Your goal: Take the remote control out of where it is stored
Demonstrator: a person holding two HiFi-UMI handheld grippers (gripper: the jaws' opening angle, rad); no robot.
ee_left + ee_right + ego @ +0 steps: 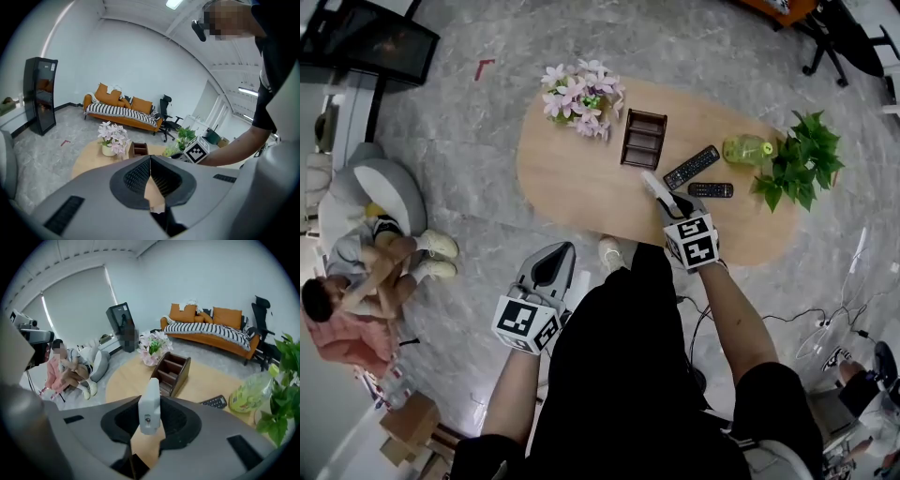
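Observation:
A slim white remote control (654,186) stands up between the jaws of my right gripper (663,195), which is shut on it above the wooden table (572,183). In the right gripper view the white remote (151,405) rises from the right gripper (150,423) in front of the brown compartment organizer (171,373). That organizer (643,139) stands near the table's far side. My left gripper (547,270) hangs off the table's near edge over the floor, jaws shut and holding nothing. From its own camera the left gripper (150,161) shows its pads pressed together.
Two black remotes (691,166) (711,189) lie right of the organizer, beside a green bottle (747,149) and a leafy plant (802,159). A pot of pink flowers (581,97) stands at the table's far left. A person (356,281) sits on the floor by a grey beanbag (389,192).

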